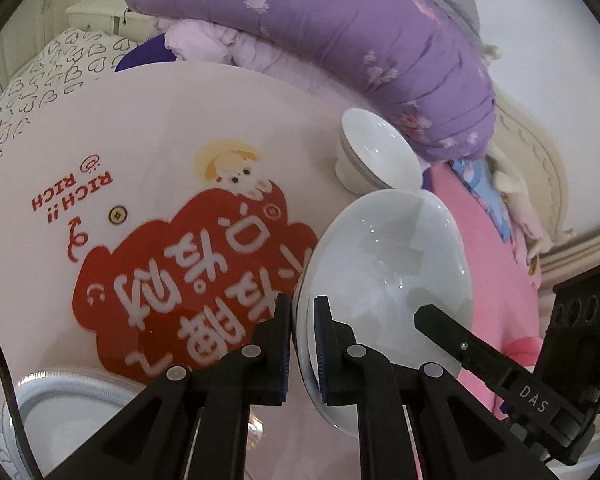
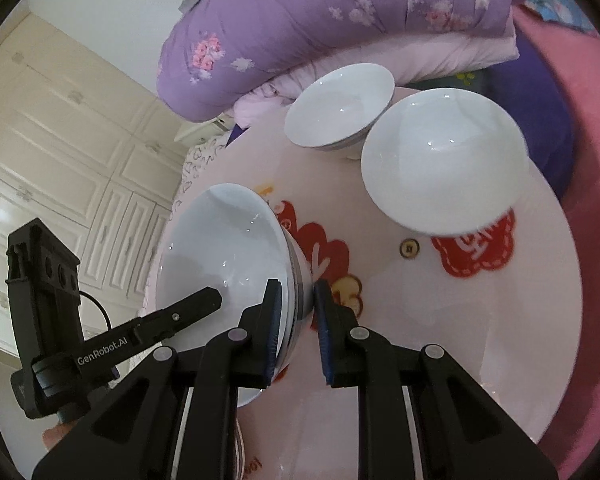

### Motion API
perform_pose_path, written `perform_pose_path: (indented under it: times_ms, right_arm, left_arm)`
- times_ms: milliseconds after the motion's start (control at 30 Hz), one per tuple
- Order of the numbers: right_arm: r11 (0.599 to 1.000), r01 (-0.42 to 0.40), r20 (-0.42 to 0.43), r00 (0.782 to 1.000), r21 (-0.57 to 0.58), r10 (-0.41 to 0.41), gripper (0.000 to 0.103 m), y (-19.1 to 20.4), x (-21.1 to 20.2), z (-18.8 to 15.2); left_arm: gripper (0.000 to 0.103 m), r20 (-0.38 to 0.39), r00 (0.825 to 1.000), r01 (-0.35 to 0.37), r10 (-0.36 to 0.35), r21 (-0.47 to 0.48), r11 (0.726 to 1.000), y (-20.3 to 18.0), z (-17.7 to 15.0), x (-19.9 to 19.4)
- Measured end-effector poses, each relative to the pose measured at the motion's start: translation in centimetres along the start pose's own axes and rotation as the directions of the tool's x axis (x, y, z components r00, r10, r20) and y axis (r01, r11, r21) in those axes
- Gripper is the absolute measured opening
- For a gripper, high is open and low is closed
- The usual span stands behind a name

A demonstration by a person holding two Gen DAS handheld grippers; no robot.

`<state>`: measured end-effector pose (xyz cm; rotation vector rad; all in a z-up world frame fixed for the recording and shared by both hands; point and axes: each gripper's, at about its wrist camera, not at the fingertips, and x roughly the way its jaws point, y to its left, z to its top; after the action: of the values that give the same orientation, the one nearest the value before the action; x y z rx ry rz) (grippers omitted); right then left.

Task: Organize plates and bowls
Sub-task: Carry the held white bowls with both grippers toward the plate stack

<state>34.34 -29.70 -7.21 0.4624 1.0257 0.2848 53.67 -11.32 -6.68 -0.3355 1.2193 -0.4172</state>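
A white bowl [image 1: 384, 272] with a grey band outside hangs tilted above the round table [image 1: 160, 128], gripped from two sides. My left gripper [image 1: 302, 304] is shut on its left rim. My right gripper [image 2: 296, 288] is shut on the right rim of the same bowl [image 2: 228, 256]. One finger [image 1: 440, 324] of the right gripper reaches into the bowl in the left wrist view. Likewise, one left finger [image 2: 196, 306] shows inside it in the right wrist view. Two more white bowls stand at the table's far side: a small banded one [image 2: 340, 108] [image 1: 376, 152] and a larger one [image 2: 440, 160].
The table's cover [image 2: 500, 320] is pale pink with red cartoon print. A white plate [image 1: 60, 404] lies at the near left edge. A purple flowered quilt [image 1: 340, 32] is piled just behind the bowls, with pink bedding [image 1: 496, 264] to the right. Cream wardrobe doors [image 2: 60, 140] stand at left.
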Motion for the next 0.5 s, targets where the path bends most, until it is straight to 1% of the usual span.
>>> perform_pose_path:
  times_ms: [100, 200, 333, 500]
  right_arm:
    - [1.000, -0.001, -0.013, 1.000, 0.007, 0.002, 0.017, -0.3, -0.8, -1.2]
    - [1.000, -0.002, -0.025, 1.000, 0.028, 0.003, 0.017, -0.9, -1.8, -2.8]
    - [1.000, 0.027, -0.029, 0.999, 0.011, -0.027, 0.017, -1.0, -3.1, -5.1]
    - [0.999, 0.035, -0.049, 0.998, 0.019, -0.034, 0.017, -1.8, -4.2, -7.7]
  left_arm:
    - [0.007, -0.005, 1.000, -0.010, 0.011, 0.021, 1.000, -0.5, -1.6, -1.2]
    - [0.008, -0.037, 0.999, -0.017, 0.018, 0.040, 0.999, -1.2, -3.3, -1.8]
    - [0.007, -0.071, 0.997, -0.027, 0.032, 0.069, 0.997, -2.4, -5.7, -2.1]
    - [0.007, -0.099, 0.995, -0.011, 0.020, 0.084, 0.996, -3.1, -8.5, -2.7]
